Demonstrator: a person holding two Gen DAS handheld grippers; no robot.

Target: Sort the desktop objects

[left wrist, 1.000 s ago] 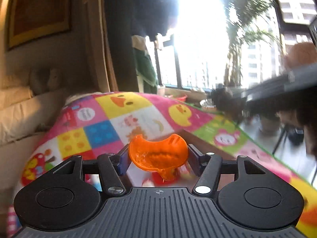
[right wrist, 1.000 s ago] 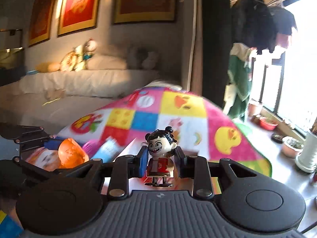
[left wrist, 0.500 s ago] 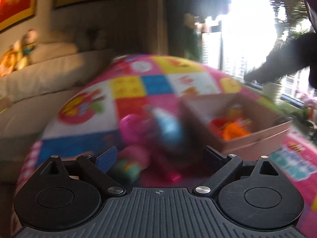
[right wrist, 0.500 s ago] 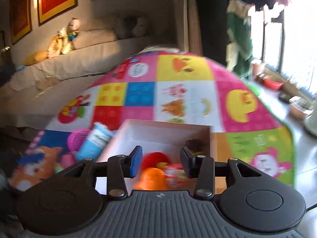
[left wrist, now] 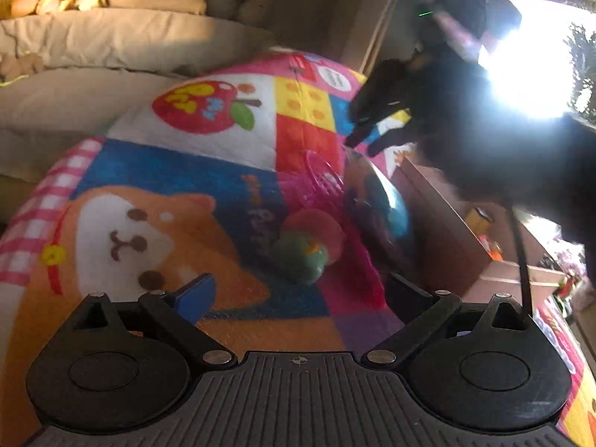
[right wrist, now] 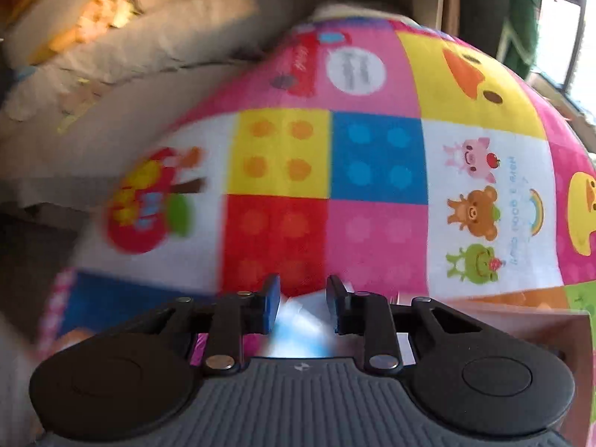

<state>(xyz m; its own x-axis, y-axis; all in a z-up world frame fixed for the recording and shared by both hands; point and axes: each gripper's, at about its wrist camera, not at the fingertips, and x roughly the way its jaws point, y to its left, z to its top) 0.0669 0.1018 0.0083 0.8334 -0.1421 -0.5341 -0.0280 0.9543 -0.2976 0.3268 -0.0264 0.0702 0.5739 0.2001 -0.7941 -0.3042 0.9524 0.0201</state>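
Observation:
My left gripper (left wrist: 300,292) hangs low over the colourful play mat (left wrist: 149,223), its jaws opening wide with nothing between them. Just ahead of it lies a green toy with a peach cap (left wrist: 303,257), then a pink round toy (left wrist: 320,186) and a blue-and-white bottle (left wrist: 383,208). My right gripper (left wrist: 363,145) shows as a dark shape above that bottle. In the right wrist view its jaws (right wrist: 302,303) are narrow and closing, with the blurred bottle (right wrist: 301,329) below the gap and no pad seen pressing on it.
An open cardboard box (left wrist: 439,223) with several small toys in it stands right of the bottle; its rim (right wrist: 521,316) shows beside my right gripper. A beige sofa (left wrist: 111,37) with cushions lies beyond the mat (right wrist: 372,156). A bright window is at the far right.
The left gripper let go of the orange piece, opened and swung left and down to the loose toys. The right gripper dropped the doll figure into the box and moved left over the bottle.

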